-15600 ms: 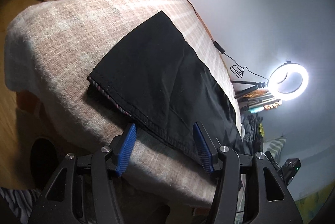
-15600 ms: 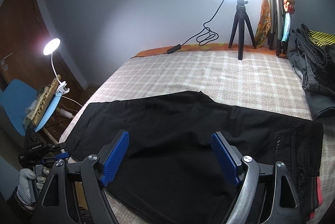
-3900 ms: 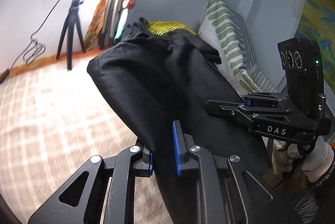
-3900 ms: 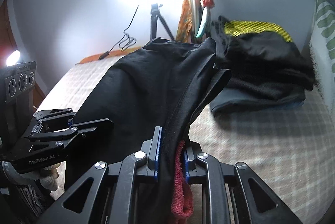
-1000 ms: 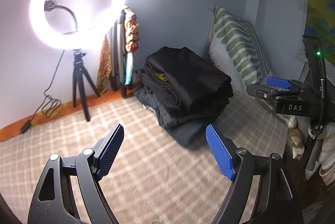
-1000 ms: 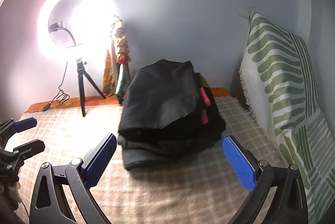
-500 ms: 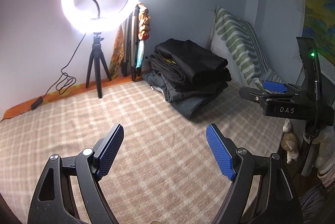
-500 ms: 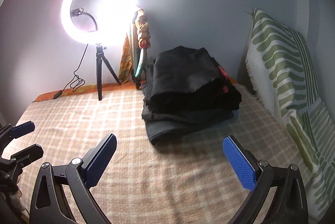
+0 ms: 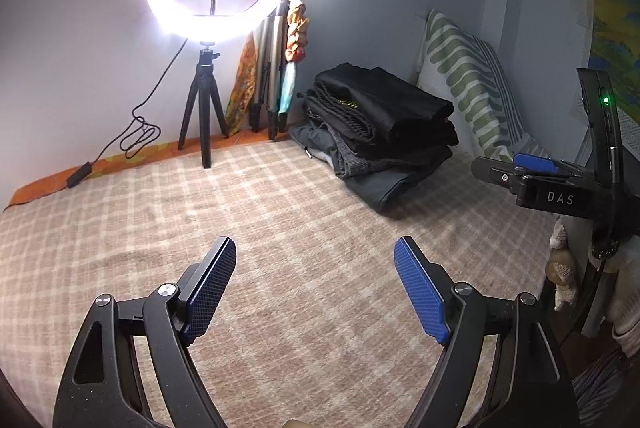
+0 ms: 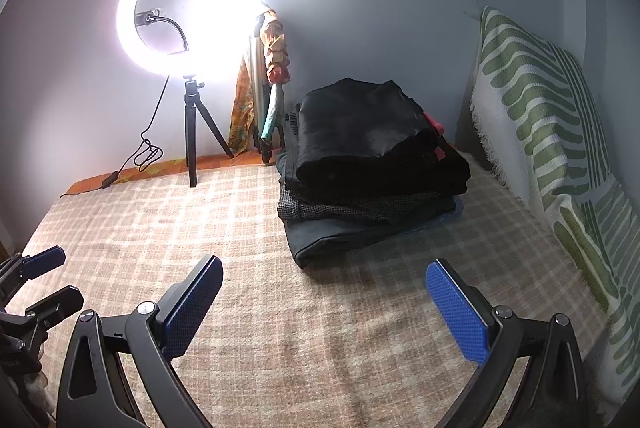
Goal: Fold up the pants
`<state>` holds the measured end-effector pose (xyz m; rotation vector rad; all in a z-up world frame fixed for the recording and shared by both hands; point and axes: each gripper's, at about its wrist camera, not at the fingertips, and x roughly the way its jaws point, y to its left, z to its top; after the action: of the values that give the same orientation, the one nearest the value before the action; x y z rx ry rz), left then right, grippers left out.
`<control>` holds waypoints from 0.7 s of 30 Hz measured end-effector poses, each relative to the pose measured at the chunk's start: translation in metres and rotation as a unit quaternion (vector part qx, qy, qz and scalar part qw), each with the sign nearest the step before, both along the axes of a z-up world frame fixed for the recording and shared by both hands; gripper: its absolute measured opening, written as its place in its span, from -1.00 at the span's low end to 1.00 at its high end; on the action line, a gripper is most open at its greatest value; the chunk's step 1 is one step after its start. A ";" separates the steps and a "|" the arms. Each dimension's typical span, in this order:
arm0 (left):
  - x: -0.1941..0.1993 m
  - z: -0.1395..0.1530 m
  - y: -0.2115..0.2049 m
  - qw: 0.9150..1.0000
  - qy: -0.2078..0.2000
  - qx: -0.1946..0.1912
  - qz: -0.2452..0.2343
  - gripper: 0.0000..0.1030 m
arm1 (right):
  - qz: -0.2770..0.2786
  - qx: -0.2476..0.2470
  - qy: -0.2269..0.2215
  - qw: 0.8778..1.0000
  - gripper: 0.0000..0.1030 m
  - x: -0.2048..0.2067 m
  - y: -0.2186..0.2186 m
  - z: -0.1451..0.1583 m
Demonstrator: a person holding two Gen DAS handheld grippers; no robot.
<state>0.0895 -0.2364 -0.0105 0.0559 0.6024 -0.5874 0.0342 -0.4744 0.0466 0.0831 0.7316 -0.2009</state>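
The folded black pants (image 10: 360,135) lie on top of a stack of folded dark clothes (image 10: 372,211) at the far side of the plaid-blanket bed (image 10: 280,328). The pants also show in the left wrist view (image 9: 384,103). My left gripper (image 9: 316,284) is open and empty above the blanket, well short of the stack. My right gripper (image 10: 324,304) is open and empty too, just in front of the stack. The right gripper also shows at the right edge of the left wrist view (image 9: 532,171), and the left gripper at the left edge of the right wrist view (image 10: 36,280).
A lit ring light on a tripod (image 9: 208,87) stands at the back left, its cable (image 9: 136,135) trailing along the wall. Folded stands and cloths (image 9: 280,67) lean in the corner. A green-striped pillow (image 10: 552,155) lies along the right wall.
Both grippers have pulled back from the stack; it looks smaller and farther than a second ago. Both stay open and empty. The pants, gripped 3.9 s ago, now rest on the stack.
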 end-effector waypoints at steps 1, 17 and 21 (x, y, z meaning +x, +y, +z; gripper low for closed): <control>0.000 -0.001 0.000 1.000 -0.002 0.001 -0.001 0.58 | -0.001 0.001 0.000 1.000 1.00 0.001 0.000 -0.001; -0.006 0.005 -0.001 0.999 -0.033 0.021 0.020 0.89 | 0.019 -0.048 0.000 0.999 1.00 0.003 0.018 -0.016; -0.010 0.007 0.001 0.998 -0.049 0.020 0.023 0.95 | 0.020 -0.050 -0.003 0.999 1.00 0.004 0.019 -0.014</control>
<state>0.0791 -0.2356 -0.0036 0.1064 0.5192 -0.5245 0.0380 -0.4552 0.0328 -0.0260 0.7155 -0.1977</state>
